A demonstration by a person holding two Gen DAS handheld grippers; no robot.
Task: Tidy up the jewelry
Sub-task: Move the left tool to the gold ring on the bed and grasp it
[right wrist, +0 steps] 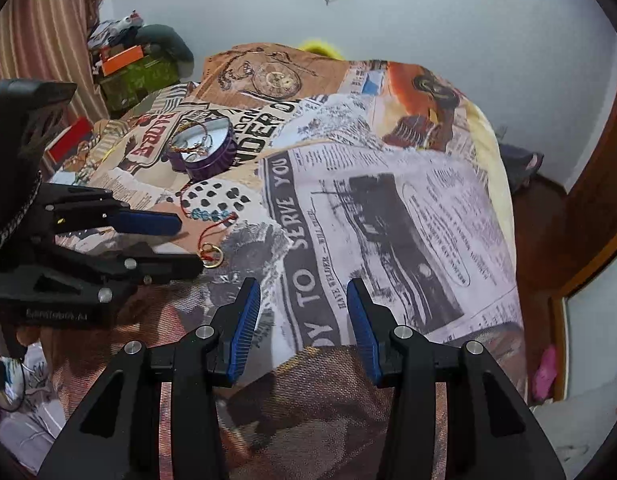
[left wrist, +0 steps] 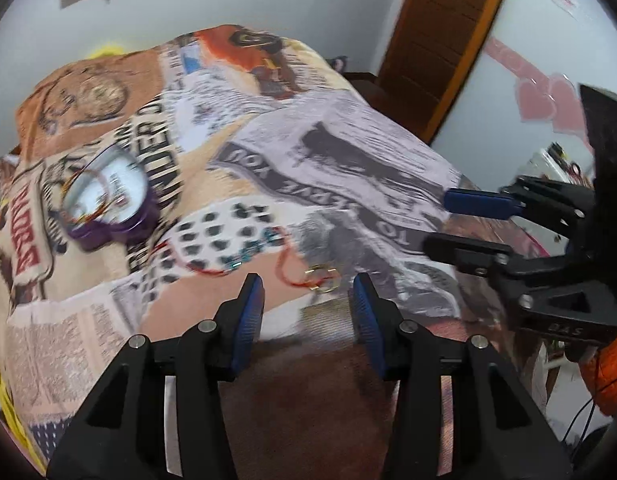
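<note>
bed [right wrist: 408, 208]: covered by a newspaper-collage print blanket, fills most of both views; all task items lie on it.
door [left wrist: 440, 40]: brown wood, far right of the bed in the left wrist view.
left claw [left wrist: 308, 296]: pointing down at the blanket, jaws apart, nothing between the blue pads; tips sit just near-side of the gold ring. In the right wrist view it comes in from the left, lower finger tip right beside the ring, contact can't be confirmed.
right claw [right wrist: 304, 300]: also angled down, jaws released, only blanket between the pads. Sits to the right of the jewelry, apart from it.
tin [right wrist: 202, 150]: round purple tin, lid off, white interior, on the far left part of the bed. Holds a tangle of thin cords and small metal pieces; blurred in the left wrist view.
bracelet [right wrist: 210, 215]: red cord with a row of teal beads, lying loose on the blanket just near-side of the tin, on the black-dot patch of the print.
gold ring [right wrist: 211, 258]: small hoop at the near end of a red cord, flat on the blanket, near-side of the beads and between the bracelet and the left claw tips.
</note>
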